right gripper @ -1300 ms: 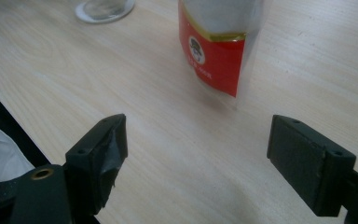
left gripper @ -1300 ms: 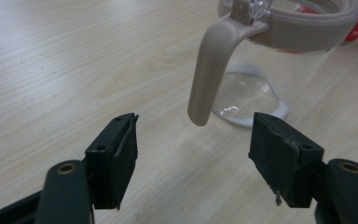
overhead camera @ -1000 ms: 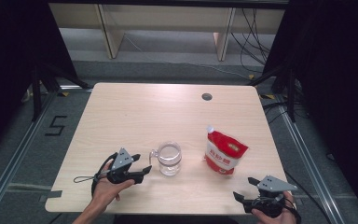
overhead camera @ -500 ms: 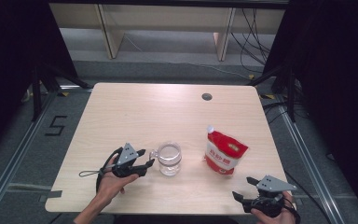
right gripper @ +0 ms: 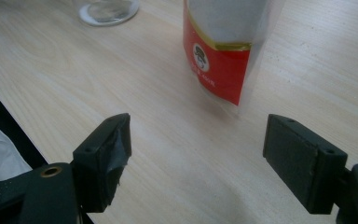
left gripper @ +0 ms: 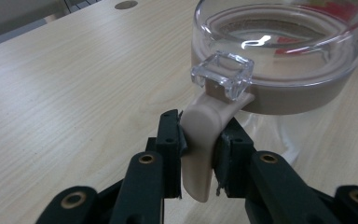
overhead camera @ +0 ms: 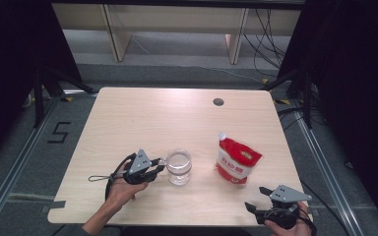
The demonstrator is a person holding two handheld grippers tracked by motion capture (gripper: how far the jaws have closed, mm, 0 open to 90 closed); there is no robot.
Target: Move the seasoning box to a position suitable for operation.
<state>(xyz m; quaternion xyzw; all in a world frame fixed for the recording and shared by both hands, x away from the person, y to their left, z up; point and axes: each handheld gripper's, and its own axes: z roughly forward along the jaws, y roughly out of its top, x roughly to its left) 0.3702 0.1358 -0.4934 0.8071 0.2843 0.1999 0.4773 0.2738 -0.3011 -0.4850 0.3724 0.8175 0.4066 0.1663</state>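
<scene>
Item: glass jar [overhead camera: 179, 167], front-centre of table [overhead camera: 142, 118], well in from every edge. Back half of top bare; lots of room there.
L gripper [overhead camera: 160, 166]: jaws just closing, now clamped on jar's beige tab [left gripper: 200, 149], seen close up in left gripper view w/ clear clasp [left gripper: 222, 74] above it.
R gripper [overhead camera: 256, 198]: at front-right corner, near edge, jaws wide apart, nothing btwn.
Red pouch [overhead camera: 236, 162]: upright, just right of jar, apart from it; right gripper view shows its lower print [right gripper: 216, 60].
</scene>
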